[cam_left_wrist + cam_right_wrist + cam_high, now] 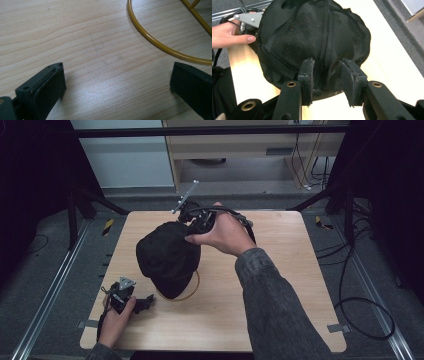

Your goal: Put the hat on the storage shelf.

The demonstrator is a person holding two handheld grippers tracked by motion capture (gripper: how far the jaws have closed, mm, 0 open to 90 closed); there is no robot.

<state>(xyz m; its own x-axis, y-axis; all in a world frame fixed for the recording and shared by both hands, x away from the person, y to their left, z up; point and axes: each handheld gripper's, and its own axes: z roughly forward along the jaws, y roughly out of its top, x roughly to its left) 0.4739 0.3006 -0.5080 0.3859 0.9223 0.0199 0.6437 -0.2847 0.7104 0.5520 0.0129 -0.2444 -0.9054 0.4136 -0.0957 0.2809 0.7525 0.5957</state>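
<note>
- Step in hand, as judged: seating the black cap [167, 257] on the yellow wire stand [192, 292], or lifting it off; direction cannot be told.
- Cap location: directly over the wire stand, near the middle of the wooden table [280, 285], covering all but the stand's base ring.
- Right gripper [327, 72]: behind the cap, jaws partly closed around a fold at the cap's rear edge; appears to be grasping the fabric, though contact on the right pad is not fully clear.
- Left gripper [117, 82]: released, jaws wide apart, low over the table just in front of the stand's base ring [152, 40], holding nothing.
- Left hand [117, 320]: resting at the table's front edge, short of the cap.
- Next move, as judged: calls for a steady grip on the rear fold and vertical travel in line with the stand.
- Recommended: bring the left gripper to the cap's front edge or the ring, to prevent the stand from tipping.
</note>
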